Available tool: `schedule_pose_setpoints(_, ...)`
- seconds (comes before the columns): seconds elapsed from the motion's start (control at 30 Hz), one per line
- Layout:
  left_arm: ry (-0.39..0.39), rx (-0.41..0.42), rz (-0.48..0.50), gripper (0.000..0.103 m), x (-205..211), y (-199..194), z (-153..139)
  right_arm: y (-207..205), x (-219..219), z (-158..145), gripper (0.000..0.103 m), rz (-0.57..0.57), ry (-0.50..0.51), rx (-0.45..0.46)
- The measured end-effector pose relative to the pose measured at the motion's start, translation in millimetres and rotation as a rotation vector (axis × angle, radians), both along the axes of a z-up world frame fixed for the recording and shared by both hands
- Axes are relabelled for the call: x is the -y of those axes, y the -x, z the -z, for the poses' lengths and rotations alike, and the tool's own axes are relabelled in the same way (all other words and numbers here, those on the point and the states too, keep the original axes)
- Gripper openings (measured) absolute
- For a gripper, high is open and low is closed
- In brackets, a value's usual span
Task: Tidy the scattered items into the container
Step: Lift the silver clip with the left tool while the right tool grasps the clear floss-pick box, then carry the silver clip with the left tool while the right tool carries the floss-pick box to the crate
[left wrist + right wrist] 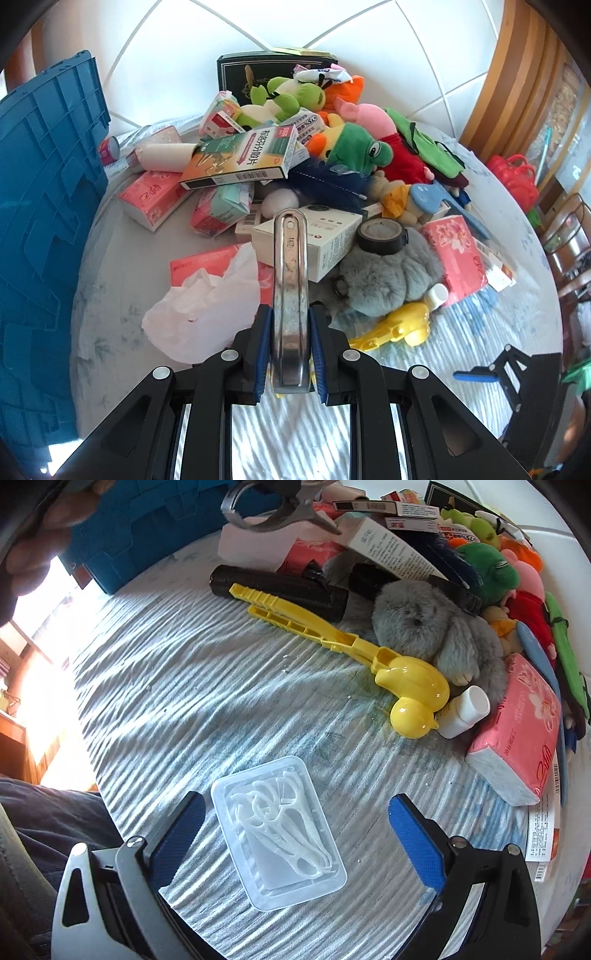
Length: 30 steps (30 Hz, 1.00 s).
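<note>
My left gripper is shut on a shiny metal clip-like tool that sticks up in front of the pile. The same tool shows at the top of the right wrist view. The blue crate stands at the left. My right gripper is open, its blue pads on either side of a clear plastic box of white floss picks lying on the striped cloth. A yellow duck-shaped scoop, a grey fluffy toy and a white bottle lie beyond.
A heap of medicine boxes, pink tissue packs, plush toys, a tape roll and a white plastic bag fills the table middle. A black roll lies beside the scoop. A chair stands right.
</note>
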<state>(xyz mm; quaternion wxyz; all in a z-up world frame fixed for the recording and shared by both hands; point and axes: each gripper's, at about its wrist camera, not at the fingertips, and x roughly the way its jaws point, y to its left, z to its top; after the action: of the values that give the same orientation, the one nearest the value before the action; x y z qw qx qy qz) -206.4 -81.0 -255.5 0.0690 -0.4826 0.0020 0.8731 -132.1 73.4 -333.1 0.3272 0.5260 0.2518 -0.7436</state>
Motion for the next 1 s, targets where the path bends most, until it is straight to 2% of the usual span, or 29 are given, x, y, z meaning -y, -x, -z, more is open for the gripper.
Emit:
schedule_pose_setpoints(0.2,0.003,-0.003,-0.001,0.020,4,0,-2,-3,2,16,0.101,-0.016,-0.064,0.003)
schedule_pose_setpoints(0.27,0.003,-0.005,-0.002,0.020,5,-1,-3,-2,0,16,0.092,-0.009,-0.063,0.009)
schedule_pose_setpoints(0.33,0.002,-0.007,-0.004,0.020,7,-1,-4,0,-1,14,0.058,0.002,-0.069,0.002)
schedule_pose_setpoints(0.7,-0.004,-0.029,-0.014,0.020,11,-4,-12,11,-3,-5,0.058,0.055,-0.060,-0.026)
schedule_pose_setpoints(1.0,-0.015,-0.058,-0.031,0.020,15,-6,-26,22,-8,-33,0.058,0.105,-0.056,-0.073)
